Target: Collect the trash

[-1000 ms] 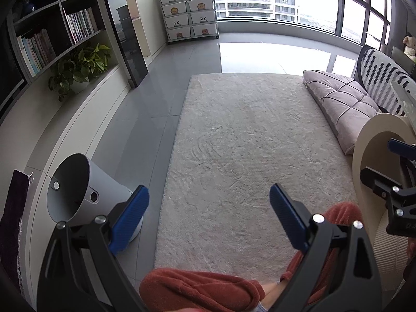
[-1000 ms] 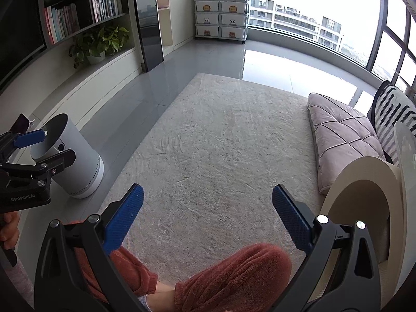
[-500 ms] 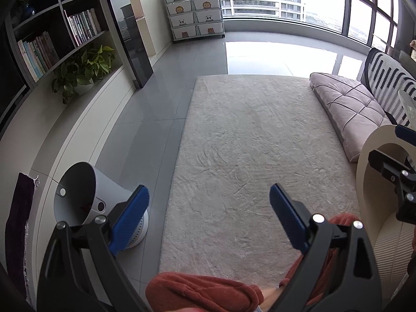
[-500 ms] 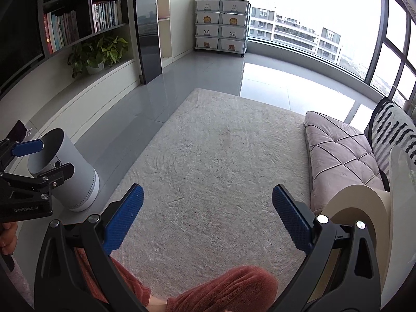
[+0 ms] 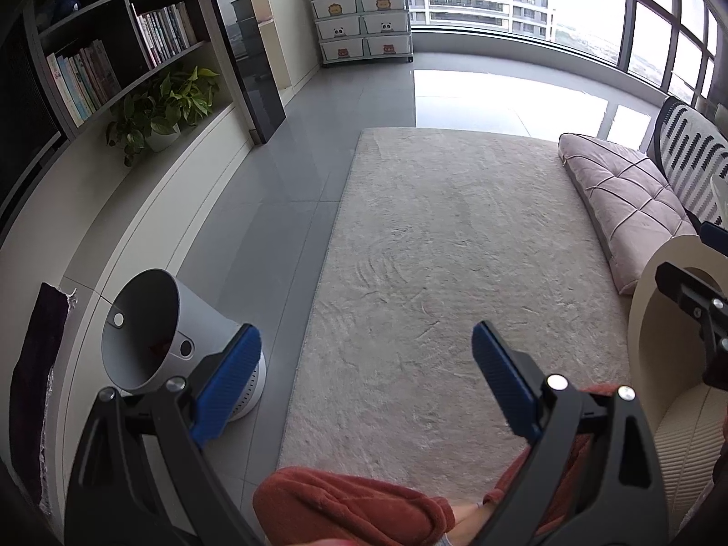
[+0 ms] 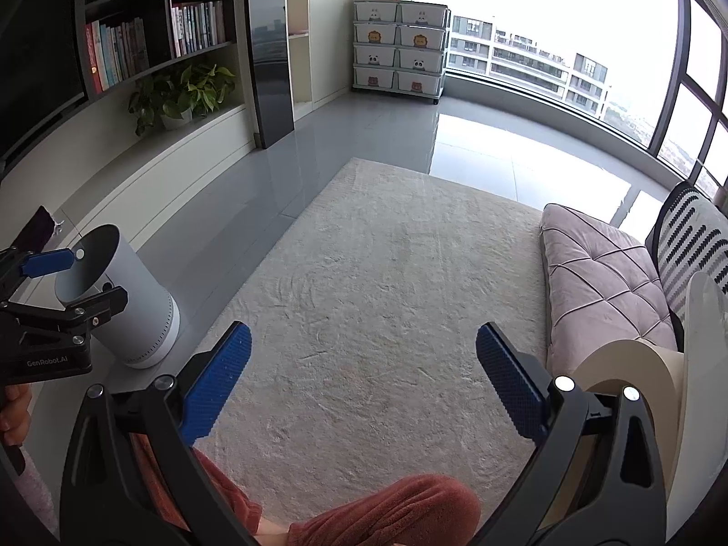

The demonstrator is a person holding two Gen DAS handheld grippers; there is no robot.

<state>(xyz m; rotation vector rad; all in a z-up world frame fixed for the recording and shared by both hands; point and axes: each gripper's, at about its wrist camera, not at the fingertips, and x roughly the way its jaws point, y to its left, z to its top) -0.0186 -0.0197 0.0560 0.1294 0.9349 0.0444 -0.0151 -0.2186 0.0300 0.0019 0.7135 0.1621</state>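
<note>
A grey cylindrical trash bin (image 5: 182, 332) stands on the tiled floor beside the rug's left edge; something small and red lies inside it. In the right wrist view the same bin (image 6: 132, 309) sits at the left. My left gripper (image 5: 364, 382) is open with nothing between its blue pads, held above the rug and just right of the bin. My right gripper (image 6: 364, 375) is also open and empty, over the rug's middle. No loose trash shows on the rug. The left gripper (image 6: 68, 277) appears at the left edge of the right wrist view, in front of the bin.
A beige rug (image 5: 455, 273) covers the floor centre. A pink cushion (image 5: 628, 200) and striped chair (image 5: 691, 159) lie at right, beside a cream curved table (image 5: 659, 364). Bookshelf, plant (image 5: 168, 104) and drawers (image 5: 364, 13) line the left and back. Red-trousered knees (image 5: 355, 509) sit below.
Both views have tilted up and pulled slightly back, showing more of the room; the bin appears more upright and farther along the left. Both grippers stay open and empty.
</note>
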